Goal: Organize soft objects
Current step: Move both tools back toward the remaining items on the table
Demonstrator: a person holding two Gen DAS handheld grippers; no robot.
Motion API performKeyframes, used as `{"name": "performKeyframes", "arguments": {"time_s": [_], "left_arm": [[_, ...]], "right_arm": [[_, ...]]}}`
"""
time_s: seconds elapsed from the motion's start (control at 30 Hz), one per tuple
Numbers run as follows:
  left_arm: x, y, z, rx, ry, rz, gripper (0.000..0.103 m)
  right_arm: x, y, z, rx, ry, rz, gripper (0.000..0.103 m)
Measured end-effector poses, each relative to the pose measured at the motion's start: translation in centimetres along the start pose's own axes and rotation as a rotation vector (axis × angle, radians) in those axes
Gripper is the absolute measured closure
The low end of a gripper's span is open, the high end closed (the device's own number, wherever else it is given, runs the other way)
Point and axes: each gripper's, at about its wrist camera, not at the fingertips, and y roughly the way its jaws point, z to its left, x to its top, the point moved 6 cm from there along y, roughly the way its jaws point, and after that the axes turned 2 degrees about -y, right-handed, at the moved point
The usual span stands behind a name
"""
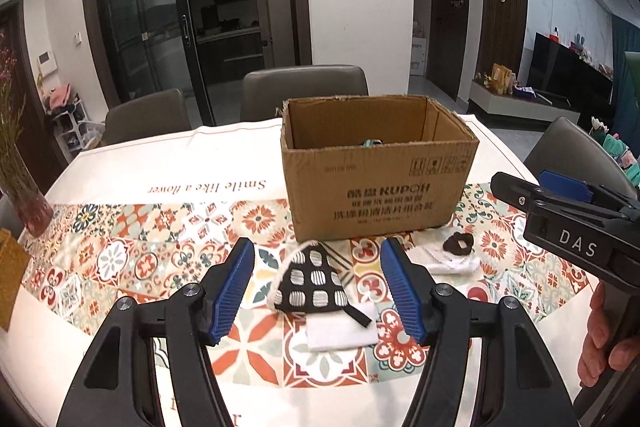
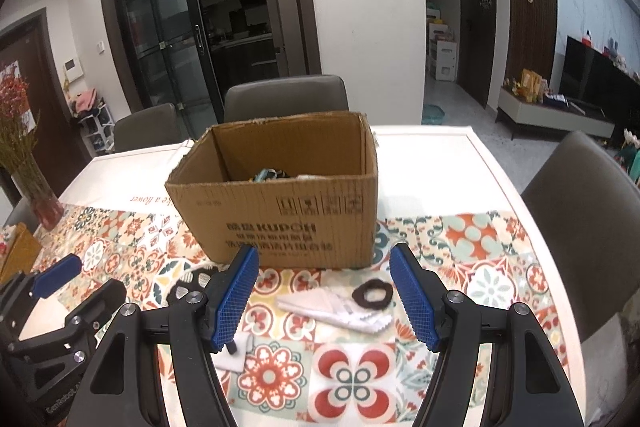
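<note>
The cardboard box [image 2: 280, 211] hides most of its contents [image 2: 272, 174] behind its near wall, only a dark and teal scrap showing; beside the right gripper [image 2: 324, 293], its left finger covers much of the black patterned pouch [image 2: 188, 283]; the box's small printed lines are too blurred to read.

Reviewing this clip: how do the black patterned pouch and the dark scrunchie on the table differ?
The black patterned pouch is a flat, roughly triangular piece with white blocks; the dark scrunchie is a plain brown ruffled ring. The pouch lies between the left gripper's open jaws, partly over a white pad; the scrunchie rests on a folded white cloth between the right gripper's open jaws. Both lie ungrasped before the cardboard box.
</note>
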Motion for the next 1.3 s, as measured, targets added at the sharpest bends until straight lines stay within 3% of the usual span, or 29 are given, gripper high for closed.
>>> {"name": "performKeyframes", "arguments": {"time_s": [0.7,1.3], "left_arm": [[-5.8,2.1,-1.3,-0.007,-0.019,0.081,0.039],[-9.7,6.1,-1.9,0.019,-0.03,0.158,0.039]], "right_arm": [[-5.0,2.7,-0.9,-0.001,0.0,0.086,0.034],[-7.7,7.2,-1.6,-0.002,-0.005,0.142,0.034]]}}
